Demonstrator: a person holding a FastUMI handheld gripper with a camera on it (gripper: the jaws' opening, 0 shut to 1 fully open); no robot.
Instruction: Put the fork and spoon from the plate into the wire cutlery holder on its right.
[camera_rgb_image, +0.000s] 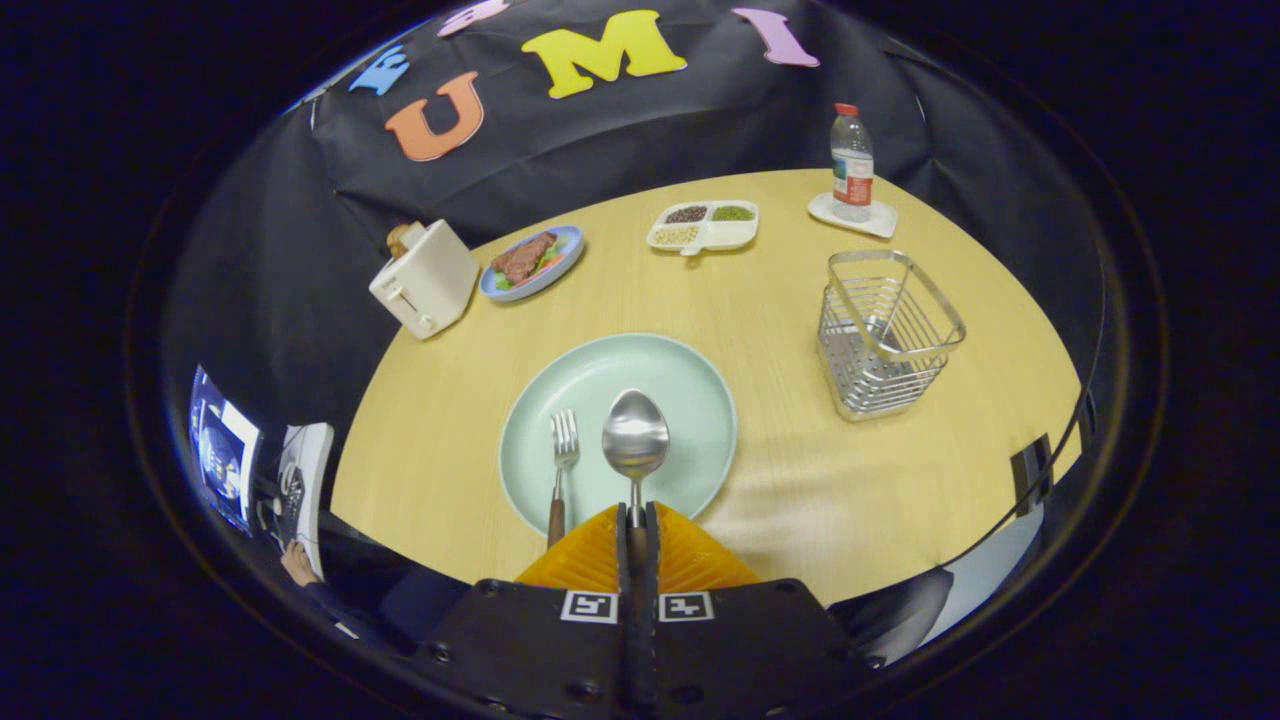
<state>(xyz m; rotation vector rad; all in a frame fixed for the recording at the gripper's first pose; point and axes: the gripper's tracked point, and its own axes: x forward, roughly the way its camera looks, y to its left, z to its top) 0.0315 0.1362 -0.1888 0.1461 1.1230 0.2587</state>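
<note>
Gripper (637, 520): both fingers are clenched on the handle of the spoon (635, 440), pressing it from either side with no gap visible between them.

Spoon: its long axis runs straight ahead along the line of the fingers. The bowl points away from the gripper, hollow side up, and shows over the pale green plate (700, 400). The handle end is hidden between the fingers. Whether the bowl touches the plate or is raised off it cannot be told.

Fork (563, 455): it lies on the plate just left of the spoon, roughly parallel to it. The tines point away from the gripper. The brown wooden handle points back toward the gripper and crosses the near rim of the plate, beside the left finger. Fork and spoon are apart, not touching.

Wire cutlery holder (885, 335): it stands upright on the wooden table (430, 470), to the right of the plate and well apart from it. Nothing is visible inside it.

Other items, beyond the plate: a white toaster (425, 278) at the far left; beside it a blue plate of food (532, 262); a white divided dish (703, 225) with grains or beans in its compartments; a water bottle (852, 163) standing on a white coaster (880, 222) behind the holder.
</note>
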